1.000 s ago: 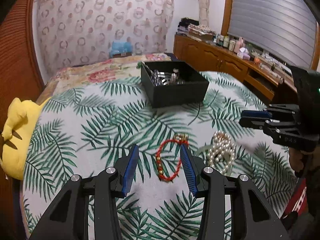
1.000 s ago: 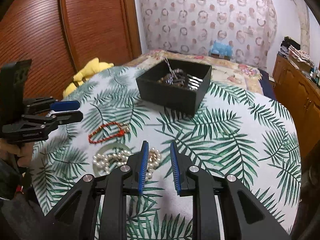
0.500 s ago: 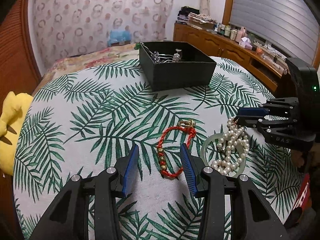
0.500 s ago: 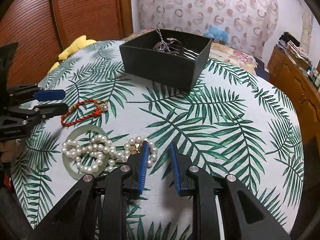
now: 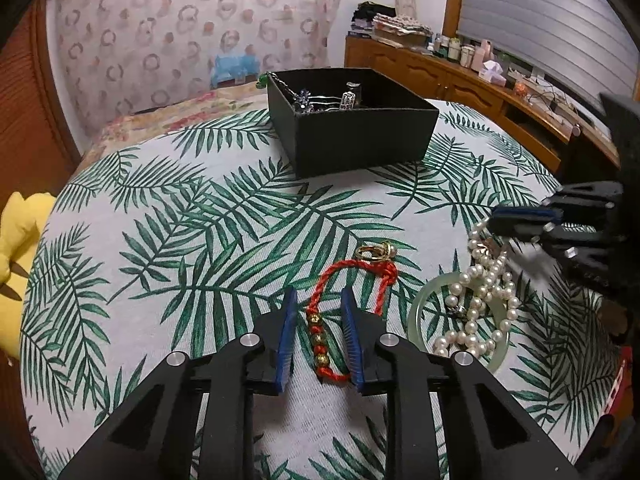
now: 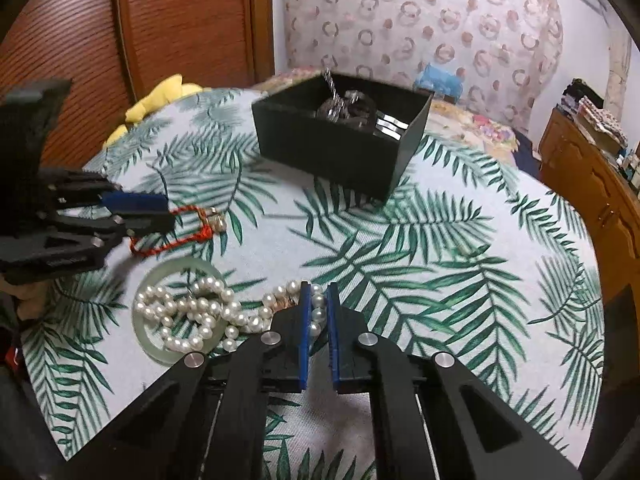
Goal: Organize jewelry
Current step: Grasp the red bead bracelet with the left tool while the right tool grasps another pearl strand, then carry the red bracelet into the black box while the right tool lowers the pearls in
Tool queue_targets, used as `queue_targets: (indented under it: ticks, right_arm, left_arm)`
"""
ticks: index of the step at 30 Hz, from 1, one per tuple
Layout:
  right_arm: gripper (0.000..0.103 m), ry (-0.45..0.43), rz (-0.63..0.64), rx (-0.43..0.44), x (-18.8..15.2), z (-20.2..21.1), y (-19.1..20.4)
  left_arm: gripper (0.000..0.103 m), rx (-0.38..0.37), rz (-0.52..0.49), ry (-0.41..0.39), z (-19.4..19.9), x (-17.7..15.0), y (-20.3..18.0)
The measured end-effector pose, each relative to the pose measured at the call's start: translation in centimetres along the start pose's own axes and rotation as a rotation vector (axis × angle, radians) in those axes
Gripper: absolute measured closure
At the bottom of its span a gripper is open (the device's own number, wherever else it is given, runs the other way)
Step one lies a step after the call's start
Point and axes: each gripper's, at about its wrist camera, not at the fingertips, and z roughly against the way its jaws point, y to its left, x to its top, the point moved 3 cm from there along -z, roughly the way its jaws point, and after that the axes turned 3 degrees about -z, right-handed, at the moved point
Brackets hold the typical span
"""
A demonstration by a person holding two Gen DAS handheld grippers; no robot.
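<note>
A red cord bracelet (image 5: 320, 330) with gold beads lies on the palm-leaf tablecloth, its beaded end between the fingers of my open left gripper (image 5: 318, 322). A gold ring (image 5: 374, 251) lies at its far end. A pearl necklace (image 6: 200, 312) is heaped over a pale jade bangle (image 6: 160, 276). My right gripper (image 6: 318, 308) is low on the table, narrowly open with the necklace's right end between its pads. A black open box (image 5: 352, 124) holding silver jewelry stands further back; it also shows in the right wrist view (image 6: 340, 140).
The round table's edge (image 6: 592, 280) curves on the right, with a wooden cabinet (image 6: 592, 168) beyond. A yellow plush toy (image 5: 16, 232) lies off the left edge. A bed with a floral cover sits behind the box.
Both grippers have come down and forward. The left has narrowed around the red bracelet's beaded end. The right has narrowed around the end of the pearl necklace.
</note>
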Motion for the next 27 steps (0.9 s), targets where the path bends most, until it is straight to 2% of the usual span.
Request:
queue_targets:
  ticks: [3,8,13,21,27]
  right_arm:
    - [0.094,-0.044,-0.001,0.003,0.7,1.6,0.0]
    - [0.094,-0.108,0.012,0.003,2.3,4.4,0.3]
    - [0.094,-0.159,0.025,0.008,3.7,6.8,0.7]
    - [0.094,-0.215,0.032,0.014,5.5,9.1,0.8]
    - [0.094,-0.243,0.036,0.023,6.8,10.0,0.6]
  left_arm:
    - [0.097,0.009,-0.002,-0.002,-0.2,0.0,0.1]
    - [0.098,-0.002,0.002,-0.018,0.3,0.0,0.1]
    - [0.098,-0.01,0.006,-0.089,3.1,1.1,-0.3]
    - [0.098,0.0,-0.018,-0.191,7.2,3.5,-1.4]
    - [0.098,0.01,-0.023,-0.229,8.5,4.6,-1.0]
